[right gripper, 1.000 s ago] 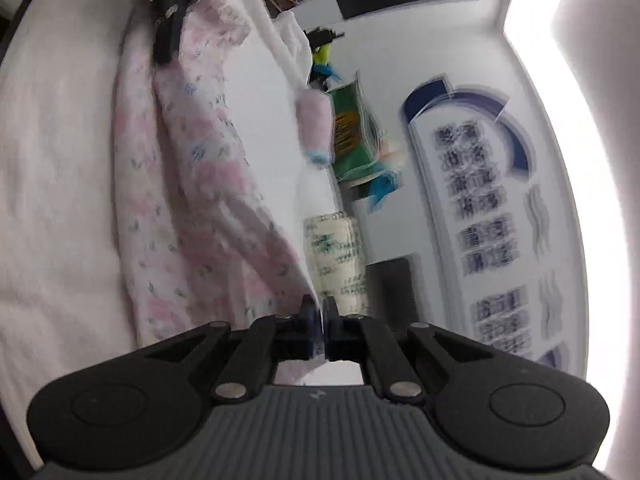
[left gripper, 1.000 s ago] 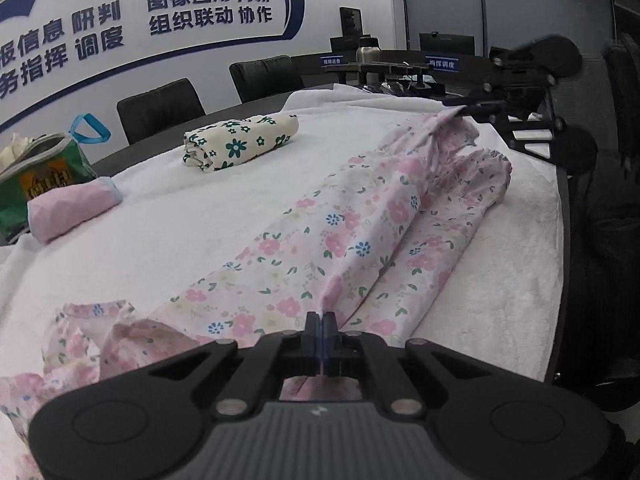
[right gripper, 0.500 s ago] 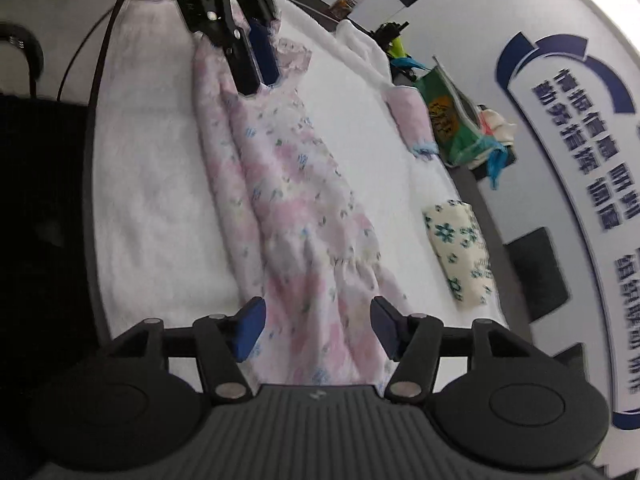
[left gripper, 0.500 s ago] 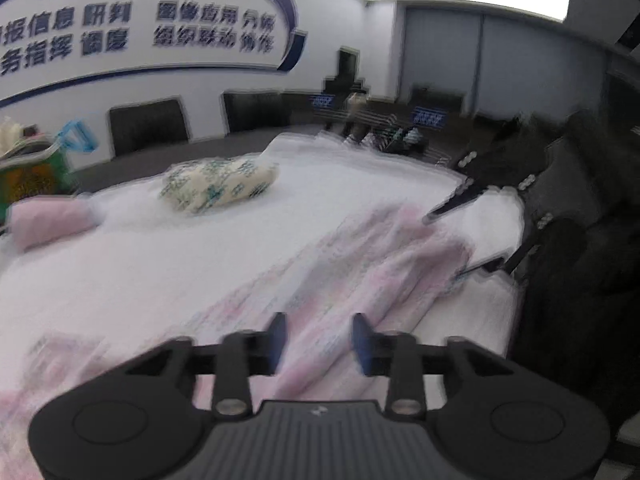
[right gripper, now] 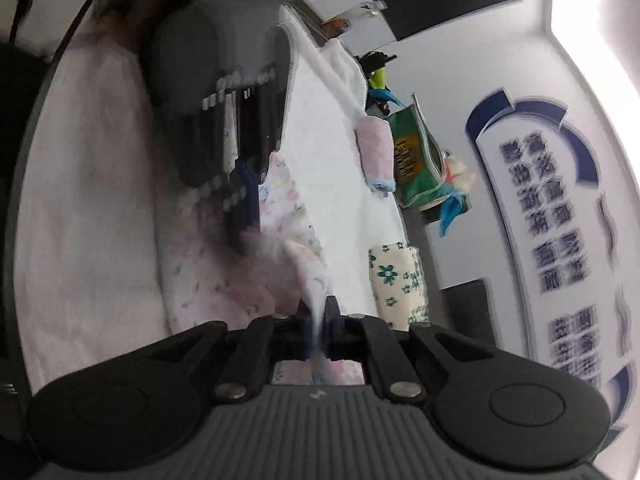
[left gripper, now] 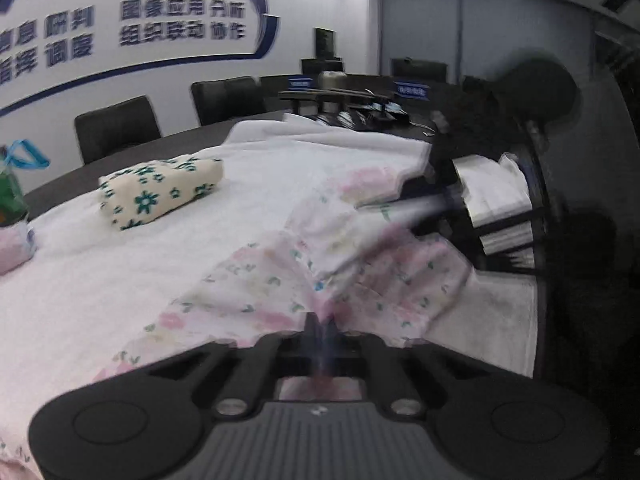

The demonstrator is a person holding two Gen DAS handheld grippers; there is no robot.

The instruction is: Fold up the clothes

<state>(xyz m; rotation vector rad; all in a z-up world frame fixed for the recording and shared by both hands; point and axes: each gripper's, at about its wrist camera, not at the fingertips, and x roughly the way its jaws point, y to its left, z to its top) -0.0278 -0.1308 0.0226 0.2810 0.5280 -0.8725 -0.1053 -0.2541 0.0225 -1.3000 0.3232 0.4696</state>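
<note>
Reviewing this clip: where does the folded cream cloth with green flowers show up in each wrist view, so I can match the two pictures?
Left wrist view: the folded cream cloth lies left of centre on the white towel, beyond the pink floral garment.
Right wrist view: it sits right of centre, just above the gripper body, with the scene turned sideways.
Shared landmark: the blue lettering on the wall behind it.
</note>
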